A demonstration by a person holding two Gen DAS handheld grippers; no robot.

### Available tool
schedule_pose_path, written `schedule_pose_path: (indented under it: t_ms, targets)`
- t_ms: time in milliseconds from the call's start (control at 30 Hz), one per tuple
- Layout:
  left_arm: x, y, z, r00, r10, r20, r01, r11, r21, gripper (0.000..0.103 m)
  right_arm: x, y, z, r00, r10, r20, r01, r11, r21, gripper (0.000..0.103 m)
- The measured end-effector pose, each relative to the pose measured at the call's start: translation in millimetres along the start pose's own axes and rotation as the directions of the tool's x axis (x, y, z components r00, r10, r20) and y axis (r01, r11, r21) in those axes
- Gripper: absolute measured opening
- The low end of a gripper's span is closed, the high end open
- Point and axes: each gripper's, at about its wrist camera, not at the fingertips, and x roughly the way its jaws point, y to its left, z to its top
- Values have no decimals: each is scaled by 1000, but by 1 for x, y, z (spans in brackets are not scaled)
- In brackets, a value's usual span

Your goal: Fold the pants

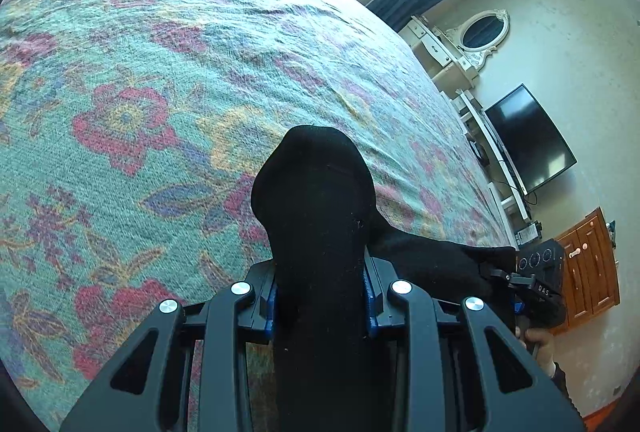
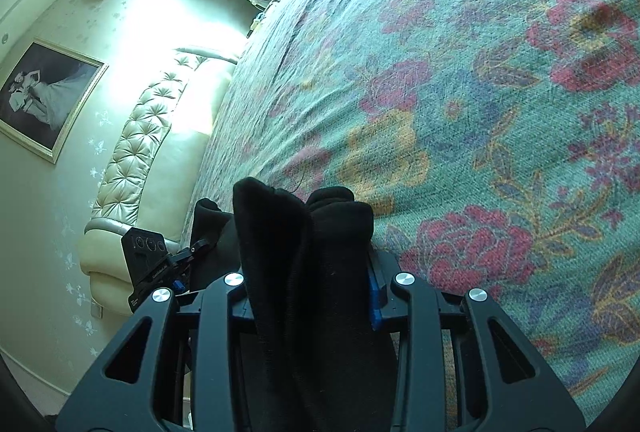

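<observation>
Between my left gripper [image 1: 320,296] jaws: black pants [image 1: 316,199] clamped; right gripper [image 2: 312,296] likewise, over floral bedspread [image 1: 160,71].

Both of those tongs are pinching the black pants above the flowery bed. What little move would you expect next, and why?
Probably carry the pants forward over the bedspread and lower them flat. The left tongs and right tongs each clamp a bunch of black cloth, which stretches between them and is held up off the bed, so nothing is spread for folding yet.
</observation>
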Motion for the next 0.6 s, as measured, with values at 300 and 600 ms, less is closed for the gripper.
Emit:
schedule_pose_path:
  t_ms: [300,600]
  targets:
    - [5,13,28,1000,21,5,-21,1000,-22,31,28,2,28,1000,15,3,-15,1000,16,33]
    - [13,30,54,1000,24,1,-24,996,-90,31,50,3,51,999,31,6,-32,999,26,33]
